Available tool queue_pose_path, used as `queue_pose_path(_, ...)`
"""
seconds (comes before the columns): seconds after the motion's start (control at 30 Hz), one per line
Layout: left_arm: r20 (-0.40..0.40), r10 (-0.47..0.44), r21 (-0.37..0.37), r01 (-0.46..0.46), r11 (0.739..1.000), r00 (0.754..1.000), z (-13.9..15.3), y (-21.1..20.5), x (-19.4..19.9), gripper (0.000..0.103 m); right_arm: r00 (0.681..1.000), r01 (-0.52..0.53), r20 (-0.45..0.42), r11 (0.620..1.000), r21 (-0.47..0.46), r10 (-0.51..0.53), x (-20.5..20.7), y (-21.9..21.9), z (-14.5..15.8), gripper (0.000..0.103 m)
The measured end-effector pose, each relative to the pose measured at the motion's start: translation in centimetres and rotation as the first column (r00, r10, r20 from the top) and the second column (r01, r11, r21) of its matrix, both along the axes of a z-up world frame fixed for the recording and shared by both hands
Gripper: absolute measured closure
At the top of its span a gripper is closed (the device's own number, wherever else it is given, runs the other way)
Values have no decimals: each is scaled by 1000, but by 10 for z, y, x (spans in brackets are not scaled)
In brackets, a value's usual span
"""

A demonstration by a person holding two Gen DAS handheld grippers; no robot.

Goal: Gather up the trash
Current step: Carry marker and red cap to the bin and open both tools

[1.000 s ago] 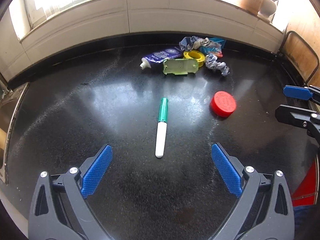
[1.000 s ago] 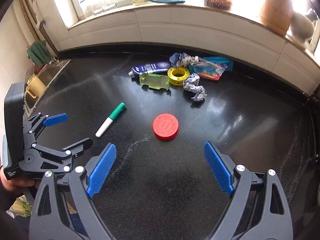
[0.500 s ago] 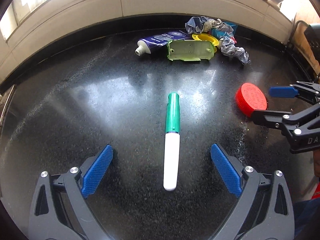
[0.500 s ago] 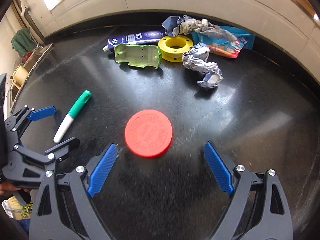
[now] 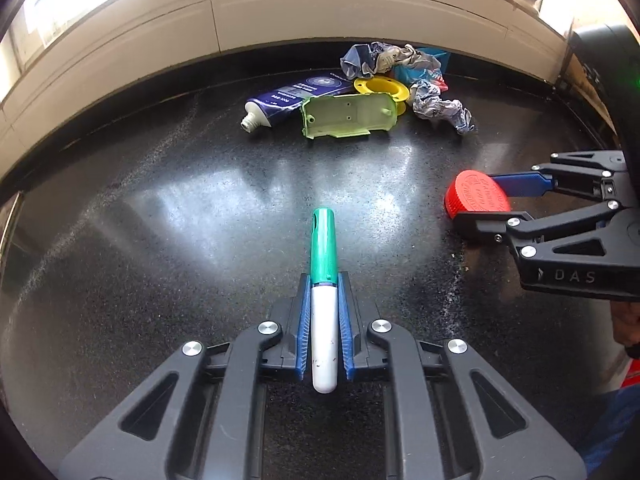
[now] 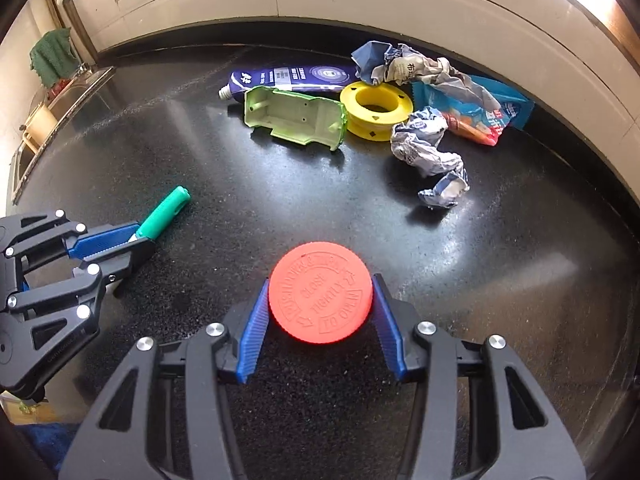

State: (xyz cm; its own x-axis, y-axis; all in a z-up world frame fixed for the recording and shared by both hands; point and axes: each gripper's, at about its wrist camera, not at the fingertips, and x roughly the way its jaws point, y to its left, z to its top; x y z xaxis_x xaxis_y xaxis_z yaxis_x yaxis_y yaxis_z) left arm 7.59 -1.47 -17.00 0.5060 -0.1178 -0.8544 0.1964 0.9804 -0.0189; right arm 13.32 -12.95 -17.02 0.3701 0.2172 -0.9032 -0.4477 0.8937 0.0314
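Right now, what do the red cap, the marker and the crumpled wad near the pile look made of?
Red cap: likely rigid plastic, matte, with raised moulded lettering. Marker: smooth plastic by its look, glossy green cap, white scuffed barrel. Crumpled wad: thin printed wrapper, probably foil-lined film or paper; sharp creases and silvery sheen, which one I cannot tell.

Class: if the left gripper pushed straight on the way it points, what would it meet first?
The left gripper, shut on the green-capped white marker, points steeply down, so probably the black speckled countertop just ahead.
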Motion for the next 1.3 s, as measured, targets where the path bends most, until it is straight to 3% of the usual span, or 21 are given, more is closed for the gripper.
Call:
queue_pose_path(0.43,11,58,-9,-58,998,998,28,8,-23,90,998,14,60,999,46,-17,-33,-23,50,54)
queue_pose_path(0.9,55,109,-29,-108,994,992,51,7,-56,90,994,-37,107,998,45,32,-66,-18,73,54)
queue_pose_path(1.13,94,261,-41,-259,965,961,75,52,-97,90,978,-167,137,983,76,156,-78,35,93,54)
queue_pose_path(1.3,106,410,-13,-411,911,906,83,100,-150,90,938,-336,126,936,106,323,-103,108,99,54)
